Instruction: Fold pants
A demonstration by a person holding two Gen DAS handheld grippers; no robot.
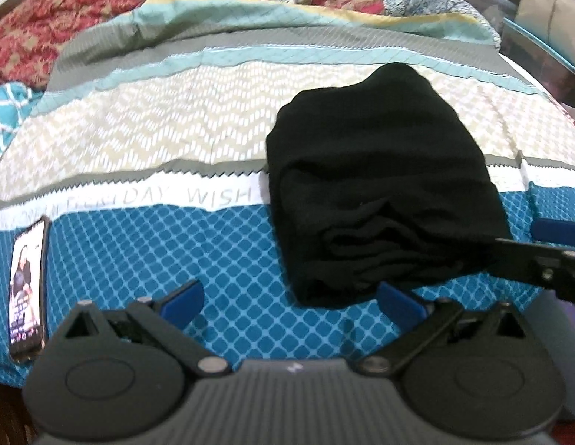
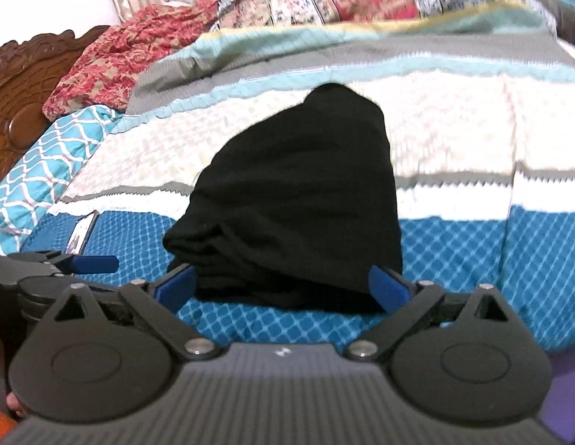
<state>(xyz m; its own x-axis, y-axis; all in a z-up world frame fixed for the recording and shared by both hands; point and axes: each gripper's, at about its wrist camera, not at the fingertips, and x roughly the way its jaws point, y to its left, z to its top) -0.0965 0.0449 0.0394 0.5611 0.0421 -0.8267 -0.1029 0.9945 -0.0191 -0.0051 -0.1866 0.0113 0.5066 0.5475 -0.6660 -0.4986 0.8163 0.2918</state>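
The black pants [image 1: 380, 185] lie folded in a compact stack on the patterned bedspread [image 1: 176, 129]; they also show in the right wrist view [image 2: 298, 204]. My left gripper [image 1: 291, 304] is open and empty, just short of the stack's near left corner. My right gripper [image 2: 283, 285] is open and empty, its blue pads [image 2: 176, 283] on either side of the stack's near edge, close above the bed. The right gripper's finger also shows at the right edge of the left wrist view [image 1: 528, 256].
A phone [image 1: 27, 289] with a lit screen lies on the blue part of the bedspread at the left. A red floral quilt [image 2: 113, 59] and a carved wooden headboard [image 2: 20, 85] are at the far left. Boxes [image 1: 547, 26] stand beyond the bed's right side.
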